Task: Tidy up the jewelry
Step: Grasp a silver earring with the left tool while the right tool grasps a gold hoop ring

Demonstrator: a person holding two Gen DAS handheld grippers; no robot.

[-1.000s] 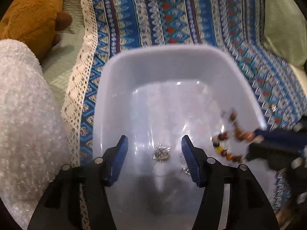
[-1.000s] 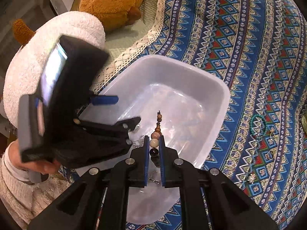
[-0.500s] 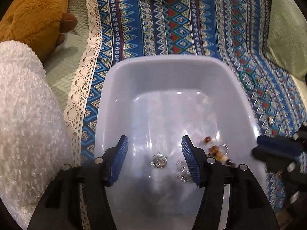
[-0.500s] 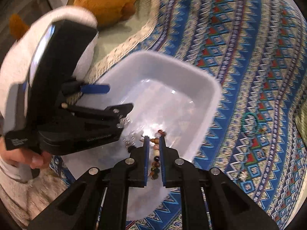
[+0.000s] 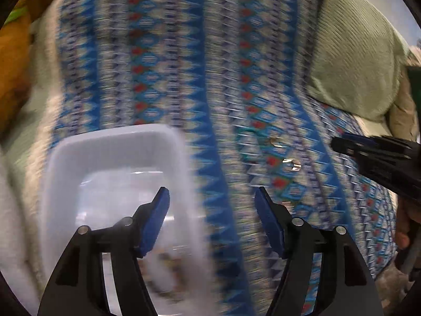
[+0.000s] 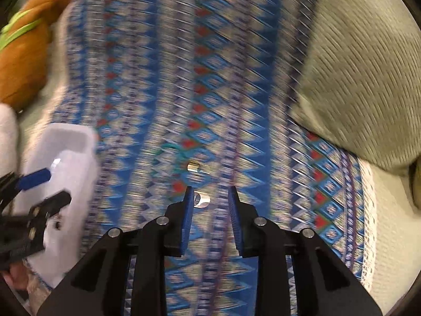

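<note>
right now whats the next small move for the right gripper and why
Probably lower the right gripper onto the nearer shiny piece on the patterned cloth and close. Its jaws have just been opening with nothing between them, and that piece lies just ahead of the tips, outside the white tub.

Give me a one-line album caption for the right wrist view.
Open right gripper swings over a blue patterned blanket toward two small silver rings, with the white plastic tub off to the left.
</note>
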